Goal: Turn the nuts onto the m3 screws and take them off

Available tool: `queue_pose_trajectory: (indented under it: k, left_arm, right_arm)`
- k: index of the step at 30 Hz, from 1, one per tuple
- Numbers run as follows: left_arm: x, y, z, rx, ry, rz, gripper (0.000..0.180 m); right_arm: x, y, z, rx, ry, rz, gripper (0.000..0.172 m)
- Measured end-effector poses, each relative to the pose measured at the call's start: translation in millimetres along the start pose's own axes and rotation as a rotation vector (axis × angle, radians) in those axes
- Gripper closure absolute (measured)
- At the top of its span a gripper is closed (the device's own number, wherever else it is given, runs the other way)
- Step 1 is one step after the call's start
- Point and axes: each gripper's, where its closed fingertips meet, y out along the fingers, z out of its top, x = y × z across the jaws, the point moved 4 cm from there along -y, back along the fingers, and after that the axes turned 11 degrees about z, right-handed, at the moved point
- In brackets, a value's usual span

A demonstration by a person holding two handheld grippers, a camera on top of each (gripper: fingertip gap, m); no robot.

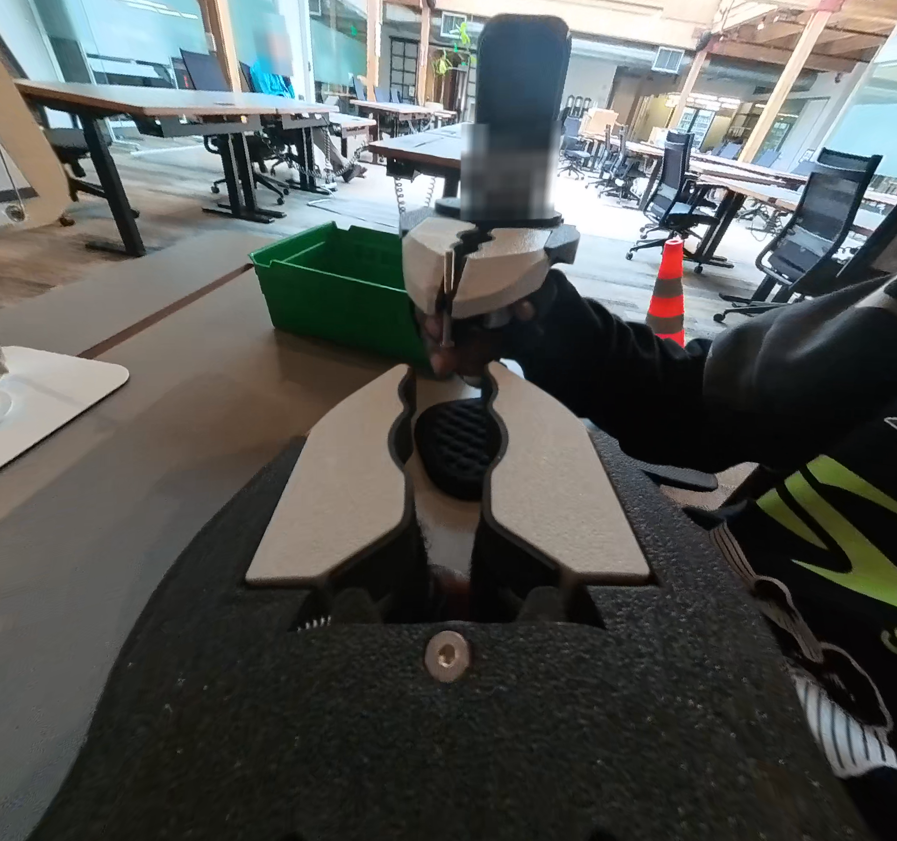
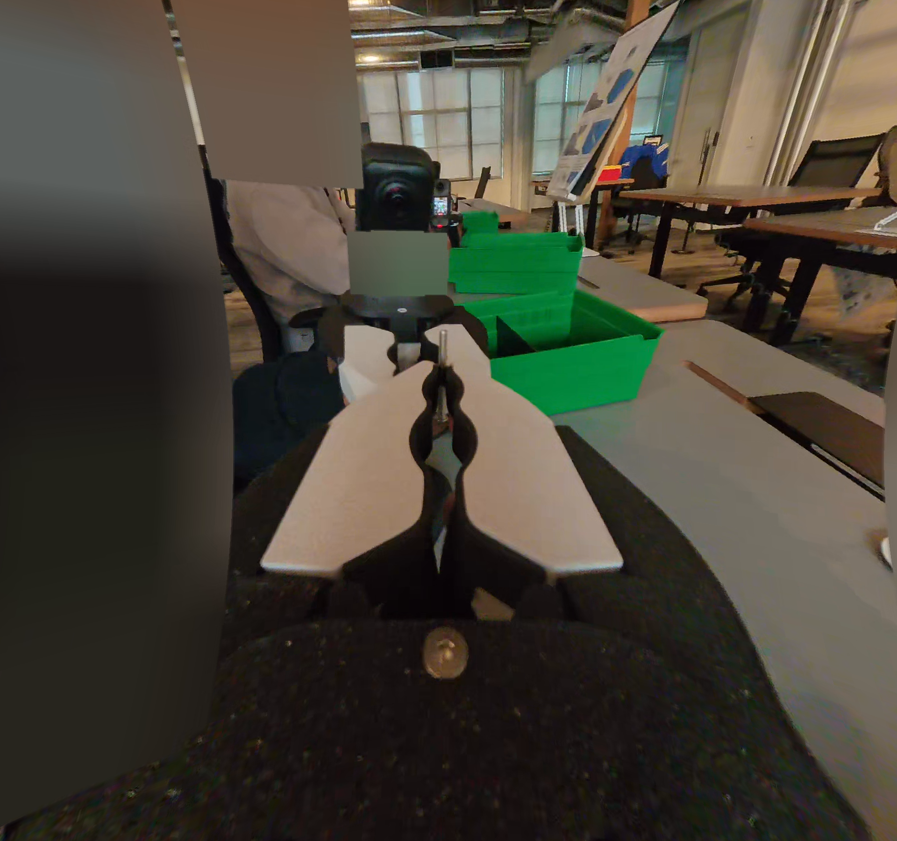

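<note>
Nearest the lens in the left wrist view sits the black, grainy plastic body of the left gripper (image 1: 449,374), its two pale grey fingers (image 1: 340,478) spread apart with nothing between them; through the gap a black ribbed oval part shows. Just beyond its tips hangs the right gripper (image 1: 449,279), seen head-on, its fingers pressed together on a thin silver metal m3 screw (image 1: 445,327). The shaft points down out of the closed tips, and its wider lower end hangs just above the left gripper's open tips. A hand in a black sleeve (image 1: 631,357) holds the right gripper from the right side. In the right wrist view the same screw (image 2: 442,347) stands upright, pinched between the closed pale fingers (image 2: 509,454), with its plain end rising above the tips in front of the left gripper (image 2: 405,352) facing it. Whether a nut sits on the screw is too small to tell. Behind both, an open green plastic bin (image 1: 335,284) with a dark divider rests on the grey-brown worktop (image 1: 170,405), and a white flat base lies at the worktop's left edge.
</note>
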Motion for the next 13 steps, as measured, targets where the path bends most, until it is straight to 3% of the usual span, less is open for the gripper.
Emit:
queue_pose_trajectory:
  k: [13]
  left_arm:
    - [5.2,4.3,4.6,0.045,-0.004,-0.036,0.164]
  right_arm:
    - [-3.2,9.4,0.8,0.071,0.056,0.049,0.171]
